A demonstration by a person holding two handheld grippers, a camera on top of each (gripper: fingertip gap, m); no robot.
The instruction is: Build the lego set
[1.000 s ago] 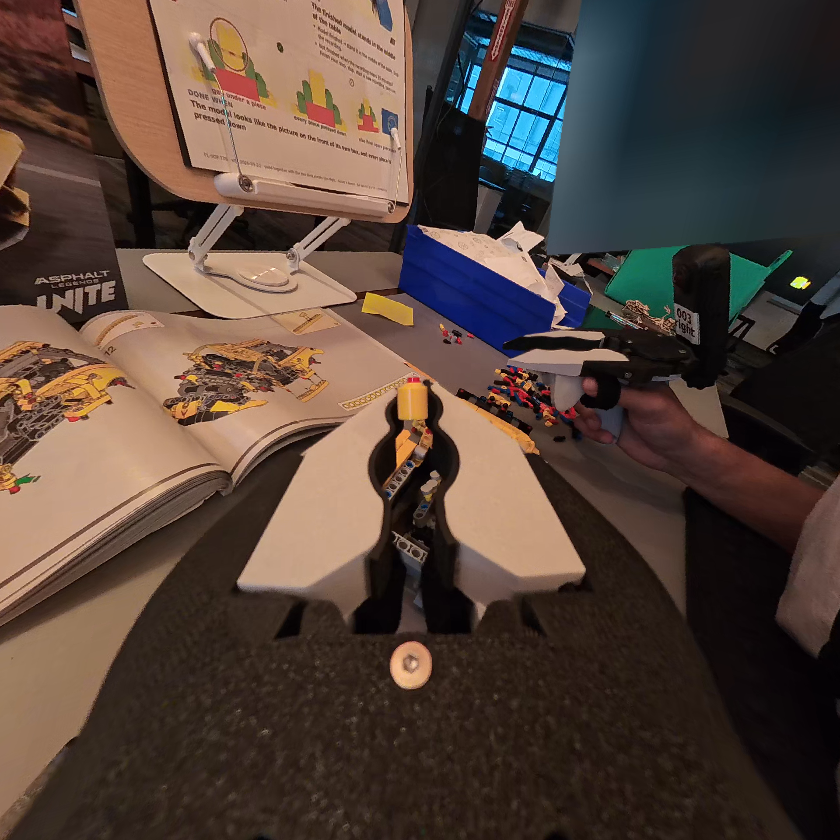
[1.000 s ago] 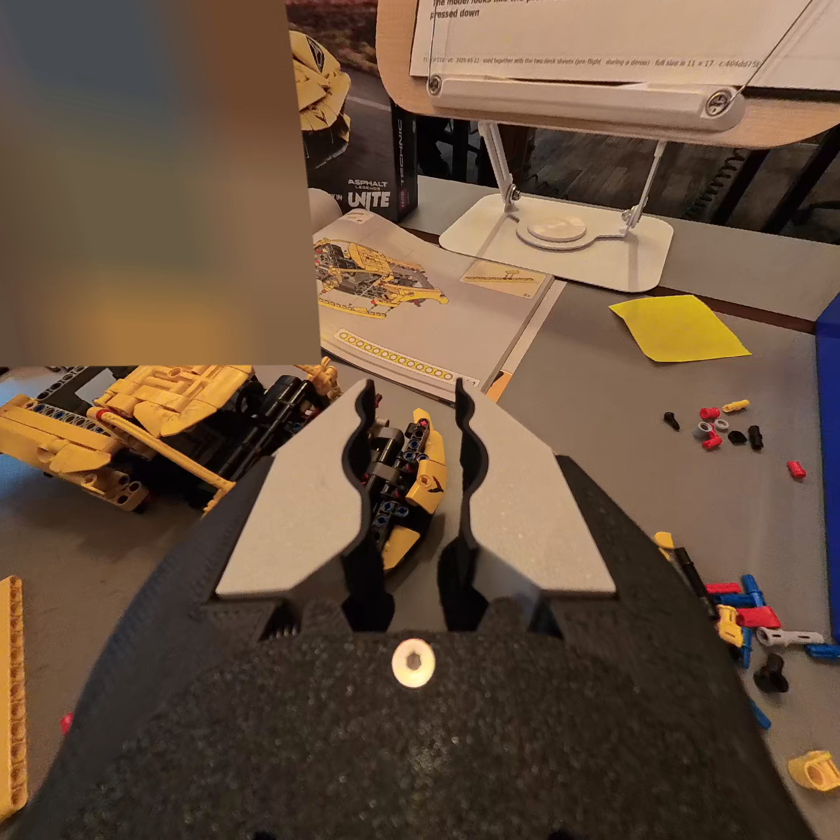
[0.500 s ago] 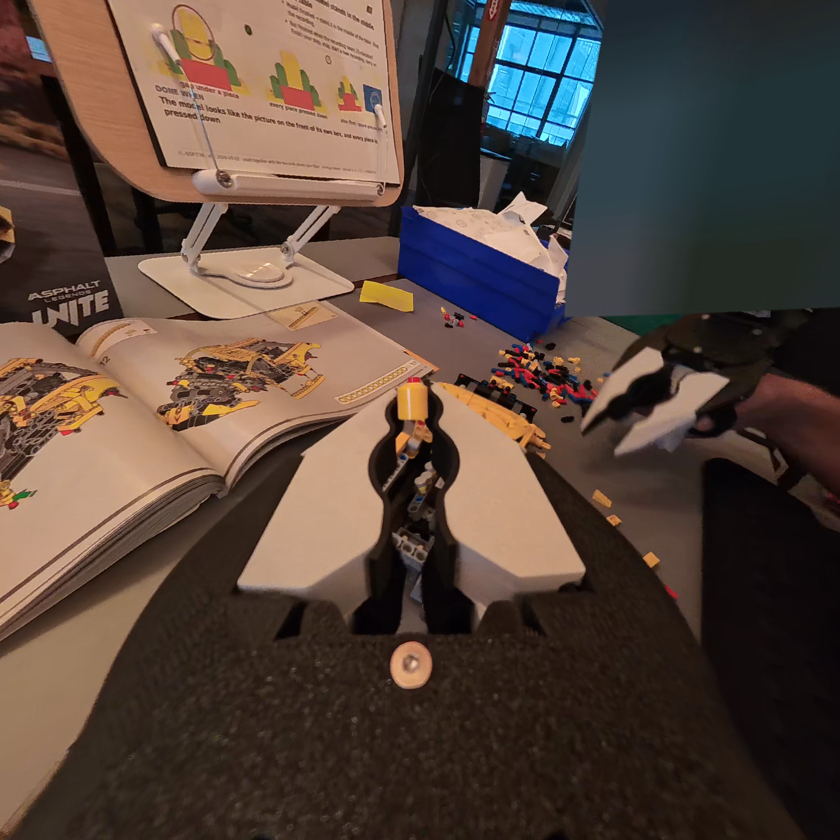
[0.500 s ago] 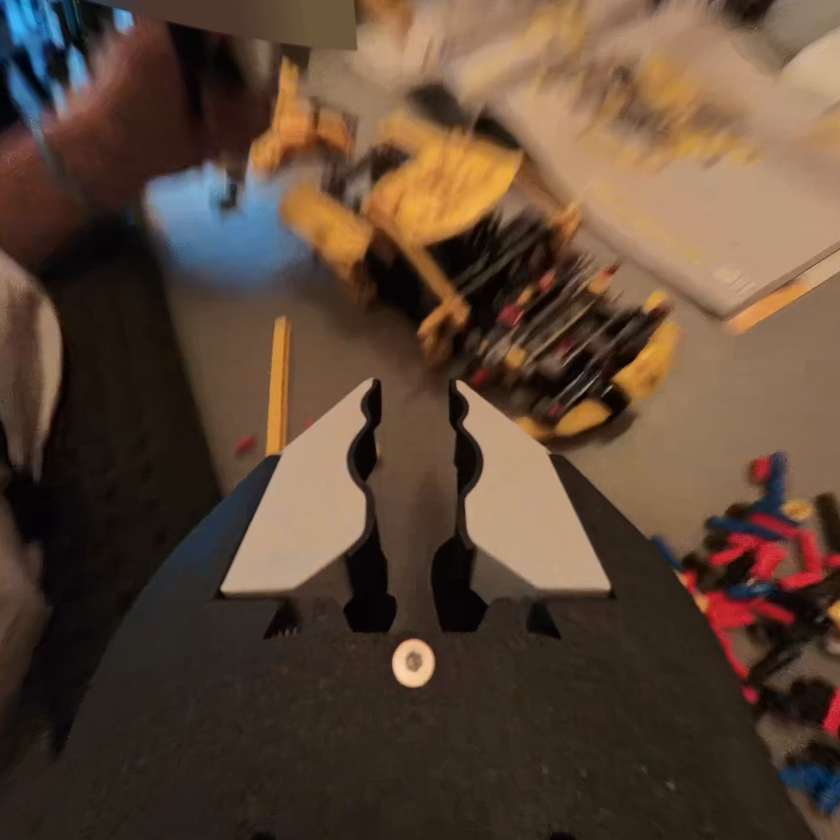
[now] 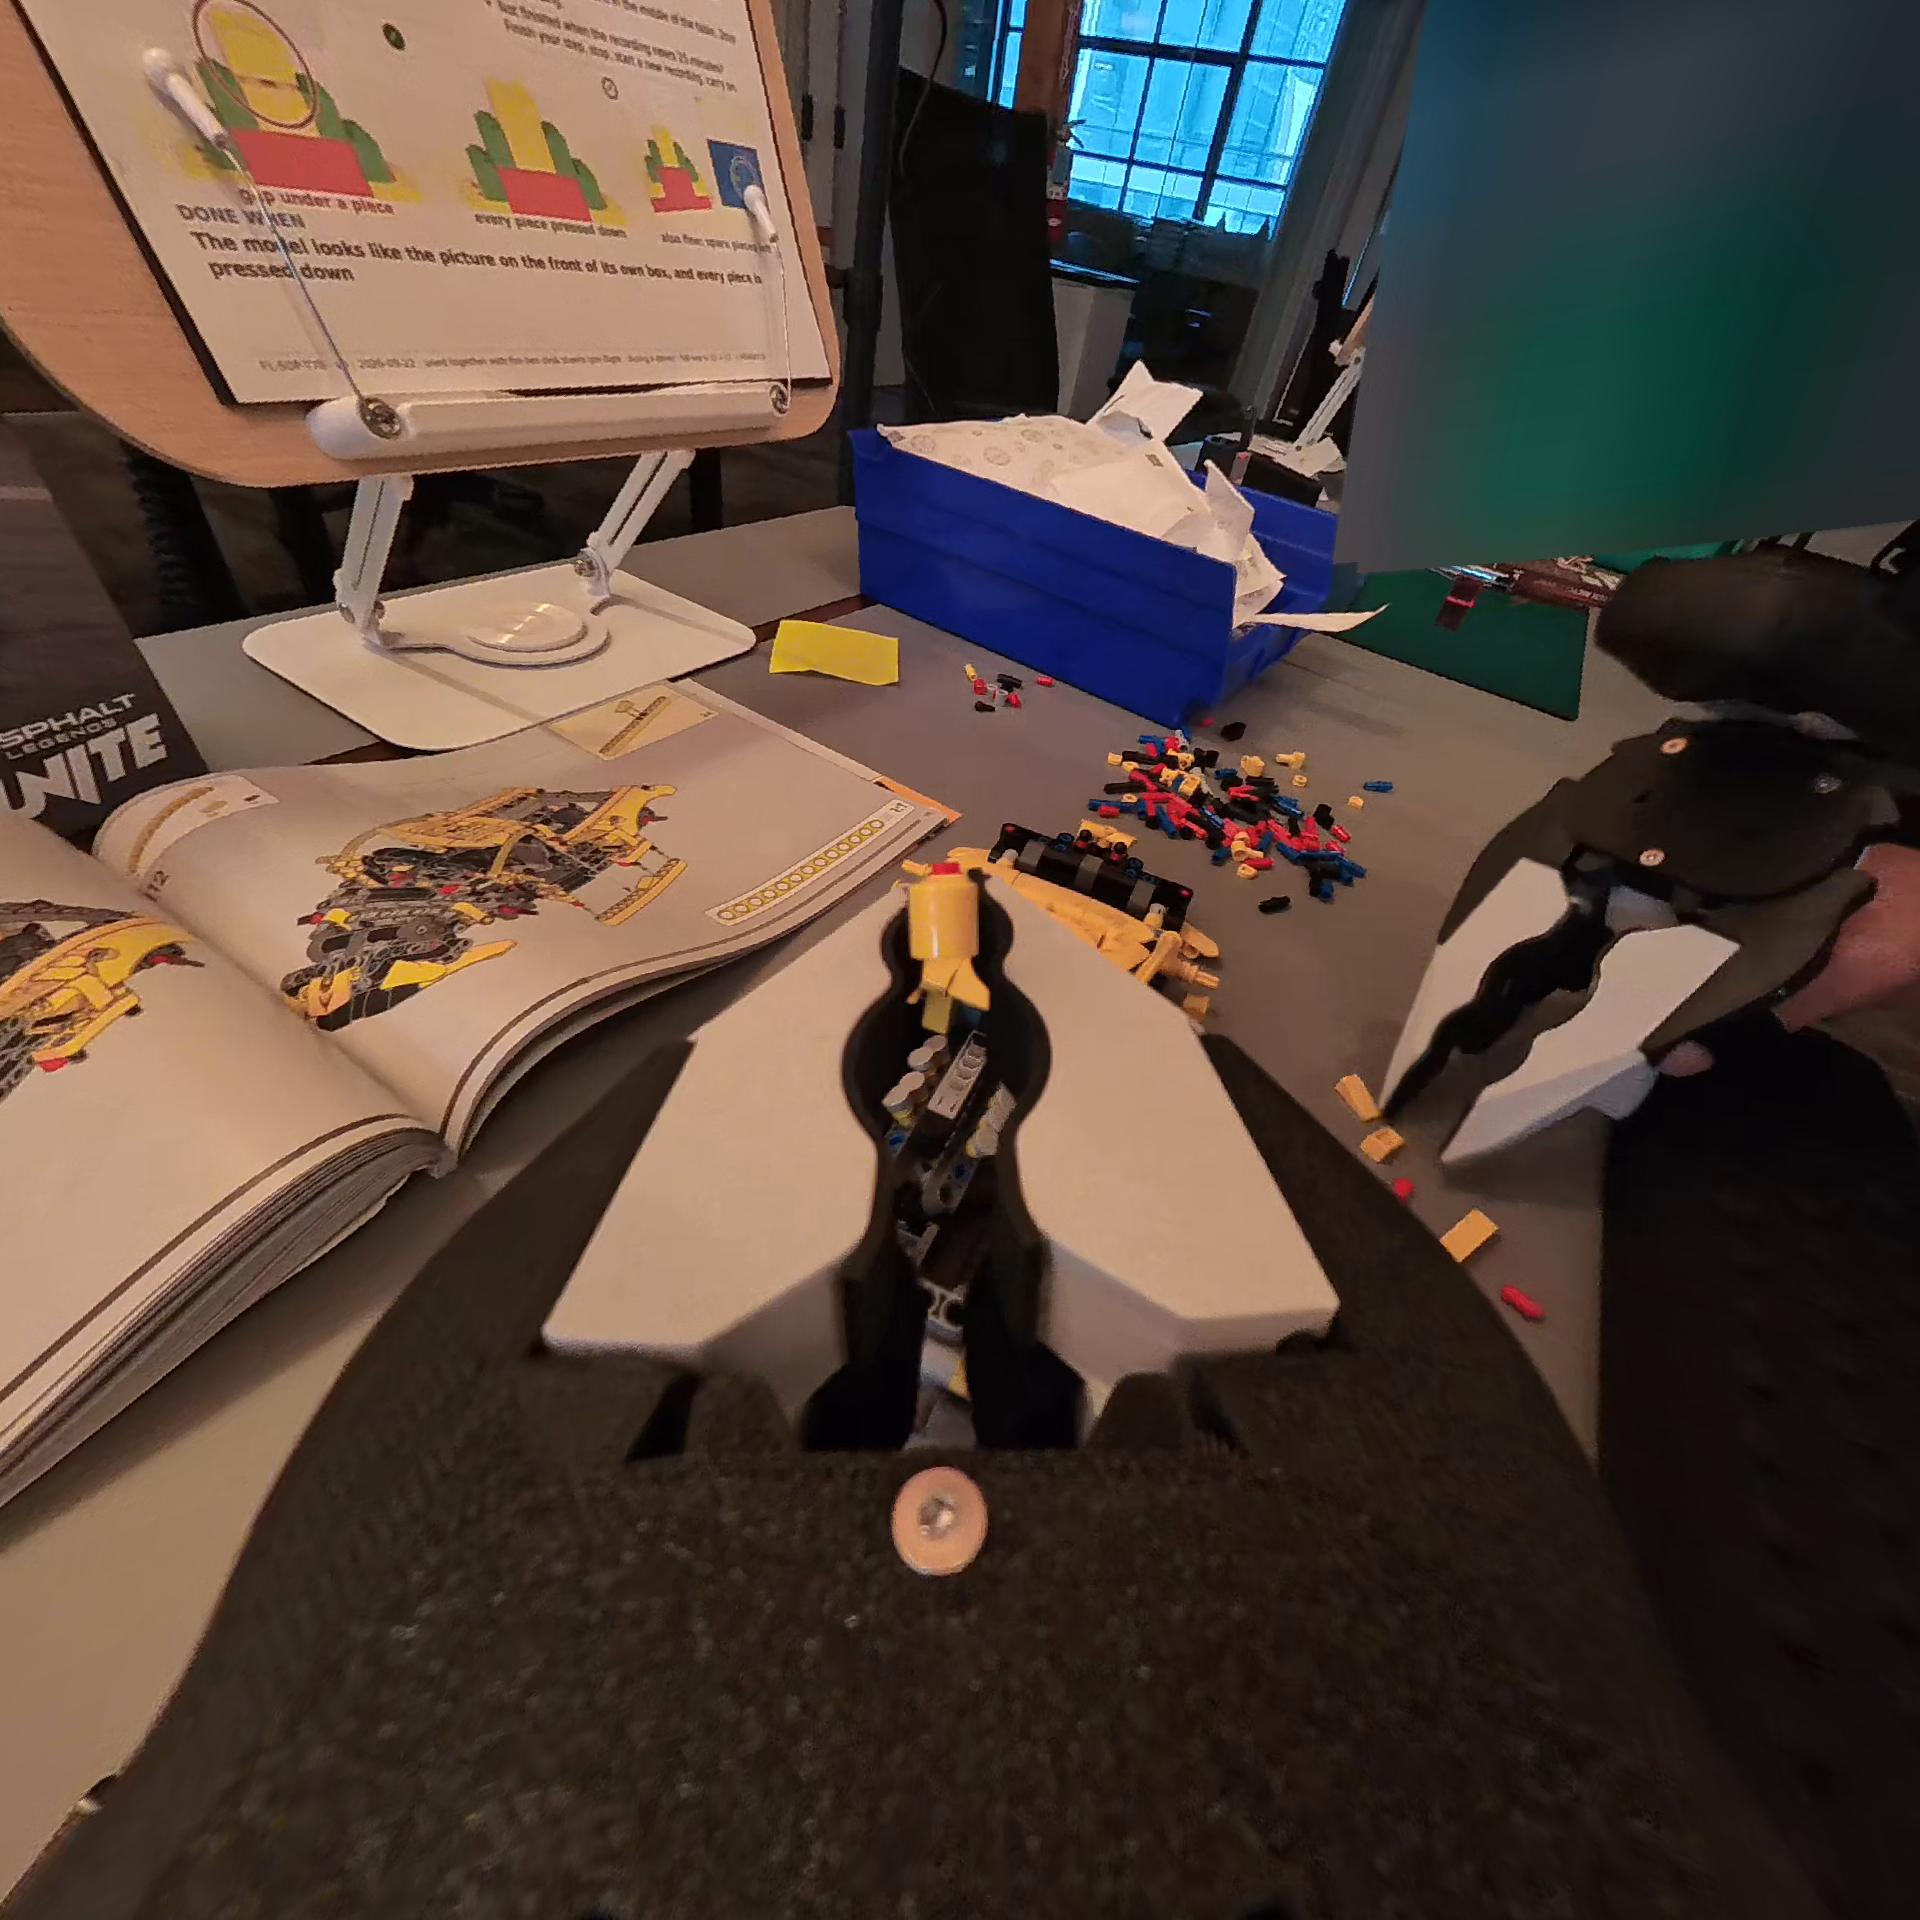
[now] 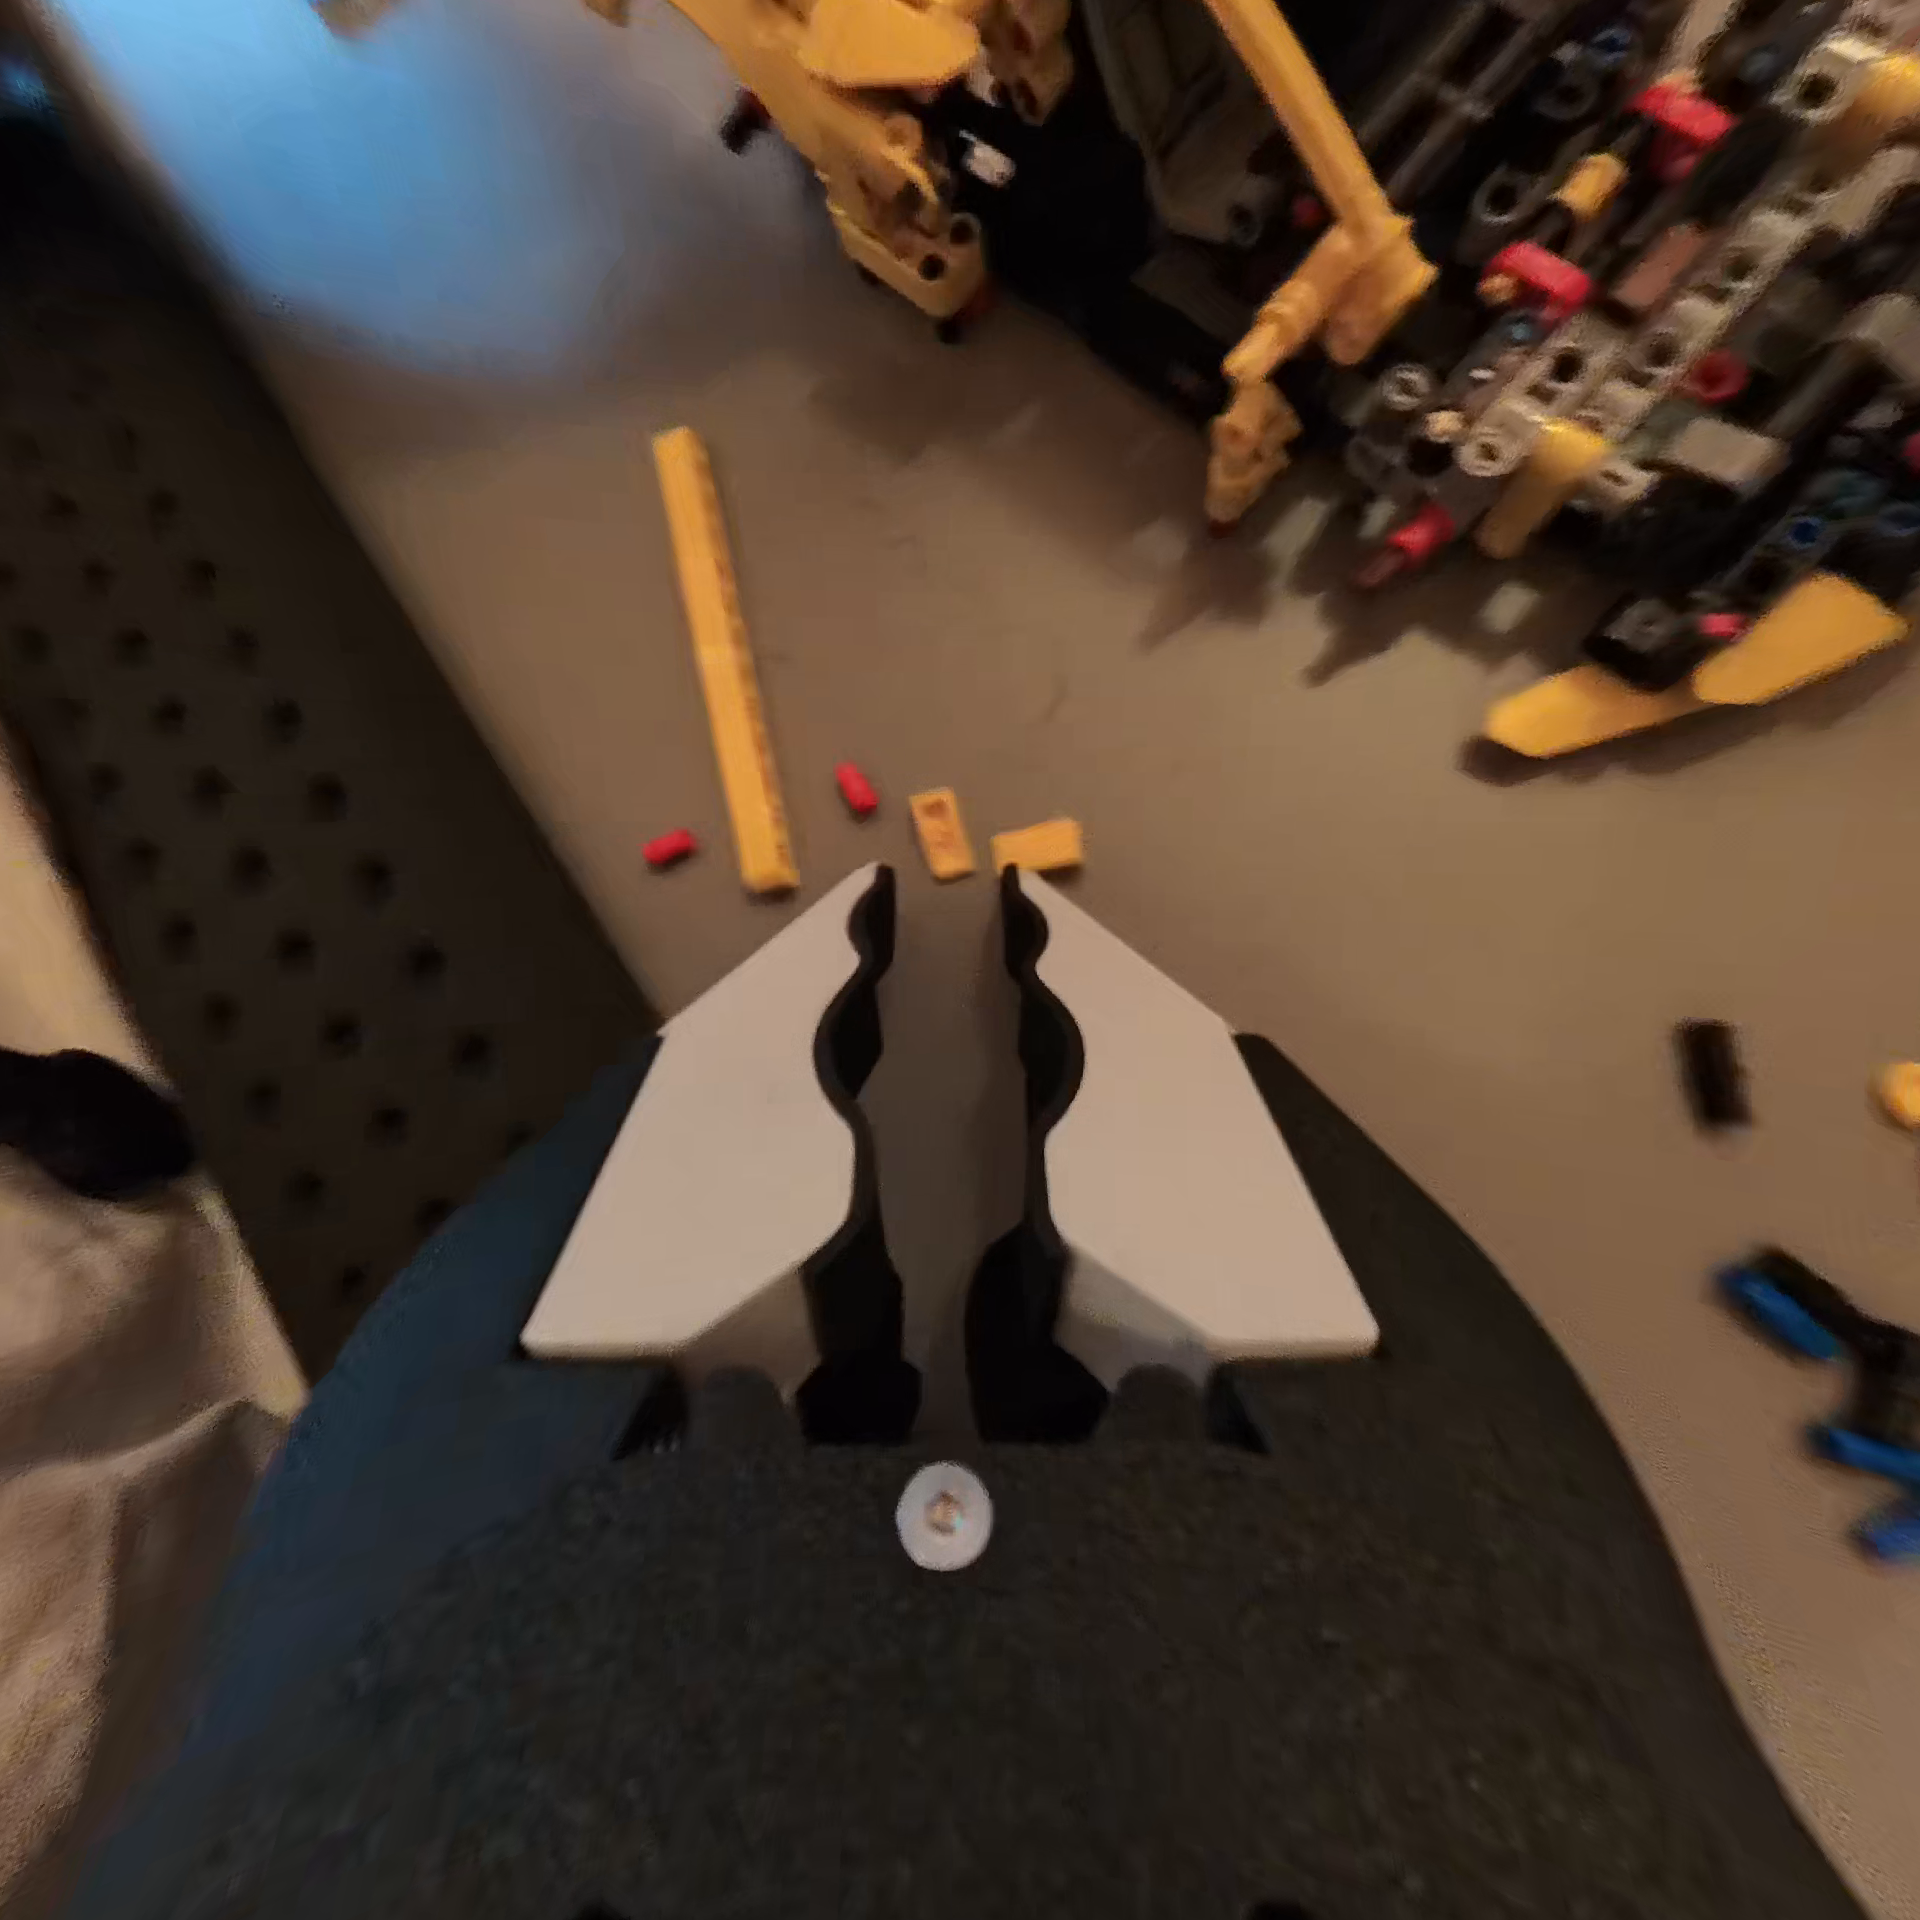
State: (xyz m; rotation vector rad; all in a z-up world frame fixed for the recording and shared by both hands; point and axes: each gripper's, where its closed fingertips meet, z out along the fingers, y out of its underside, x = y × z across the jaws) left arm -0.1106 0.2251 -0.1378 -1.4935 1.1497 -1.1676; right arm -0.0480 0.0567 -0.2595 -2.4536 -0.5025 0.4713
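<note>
The left gripper [image 5: 940,935] is clamping a small yellow and black sub-assembly [image 5: 940,1039] between its pads, holding it up above the grey table [image 5: 1039,748], while the right gripper [image 6: 940,883] is hanging with its jaws apart and empty, tips pointing down at two small yellow pieces [image 6: 987,842] lying just beyond them. The risk here, as I judge it, is that the flat pieces are sitting flush on the table, so the tips may be skidding one away or pinching it crooked; the long yellow beam [image 6: 727,665] and red pins [image 6: 857,790] just to the left could be getting nudged too. The right wrist view is blurred, so the exact alignment is hard to tell. That view is showing the partly built yellow car [image 6: 1507,364] at far right, which the left view is not; the left view is showing the open instruction book [image 5: 468,904], the loose parts pile [image 5: 1226,810] and the blue bin [image 5: 1039,582] far behind.
</note>
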